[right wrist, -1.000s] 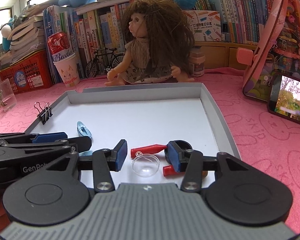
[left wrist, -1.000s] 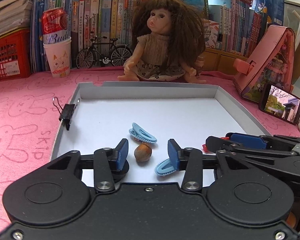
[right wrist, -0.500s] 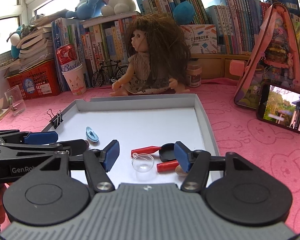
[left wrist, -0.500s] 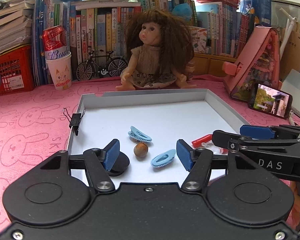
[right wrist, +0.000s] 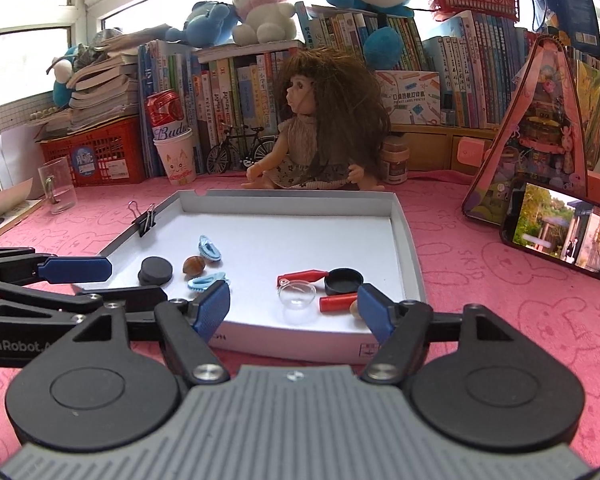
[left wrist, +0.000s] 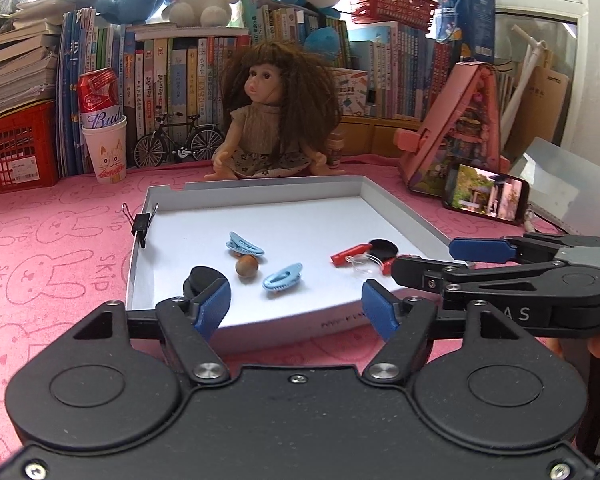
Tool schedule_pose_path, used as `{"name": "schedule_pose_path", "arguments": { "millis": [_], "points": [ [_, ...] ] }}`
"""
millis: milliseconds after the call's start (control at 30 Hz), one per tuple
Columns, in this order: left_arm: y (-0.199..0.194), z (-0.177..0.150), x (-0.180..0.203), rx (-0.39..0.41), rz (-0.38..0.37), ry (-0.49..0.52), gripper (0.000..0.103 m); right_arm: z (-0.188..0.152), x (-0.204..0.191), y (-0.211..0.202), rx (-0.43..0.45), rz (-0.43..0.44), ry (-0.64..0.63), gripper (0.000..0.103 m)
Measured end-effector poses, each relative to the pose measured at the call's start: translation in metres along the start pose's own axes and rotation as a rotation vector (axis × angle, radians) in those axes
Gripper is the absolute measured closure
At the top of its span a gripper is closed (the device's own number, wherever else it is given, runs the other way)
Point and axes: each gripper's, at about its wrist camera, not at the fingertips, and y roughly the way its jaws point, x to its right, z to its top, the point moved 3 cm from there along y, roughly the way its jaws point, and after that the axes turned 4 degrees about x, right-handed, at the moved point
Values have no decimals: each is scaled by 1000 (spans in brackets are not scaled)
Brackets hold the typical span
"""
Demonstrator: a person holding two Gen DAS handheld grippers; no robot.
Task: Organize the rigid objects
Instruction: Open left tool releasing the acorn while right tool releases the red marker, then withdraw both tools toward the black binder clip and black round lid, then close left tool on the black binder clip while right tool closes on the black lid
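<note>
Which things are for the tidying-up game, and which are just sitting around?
For the job: grey tray, blue hair clips, nut, black discs, red pieces, clear dome.

Just lying about: doll, phone, cat cup, toy bicycle, books.

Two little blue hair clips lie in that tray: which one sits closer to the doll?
The blue hair clip just behind the brown nut; it lies deeper in the tray. The other clip lies in front, towards the near edge.
</note>
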Motion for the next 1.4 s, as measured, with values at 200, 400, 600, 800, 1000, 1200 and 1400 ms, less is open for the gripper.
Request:
{"name": "schedule_pose_path", "arguments": {
  "millis": [200,400,600,800,1000,1200,1400],
  "points": [
    [-21,-18,9,-8,-31,28,28,-9,-7,-14,1,32,-30,21],
    [-37,-32,11,-19,-59,20,28,-20,-13,-25,3,68,-59,19],
    [-49,-46,10,-35,-87,26,28,-31,-17,-33,7,94,-90,18],
    [-59,-63,11,-49,-137,40,29,-41,-18,-35,-5,108,-89,17],
    [-61,-71,19,-68,-153,80,38,-47,-17,-35,-14,109,-74,17],
    [-57,-78,25,-95,-165,86,61,-52,-16,-35,-28,108,-66,17],
    [-55,-76,18,-83,-114,39,71,-57,-17,-37,-34,122,-70,17]
  ]
}}
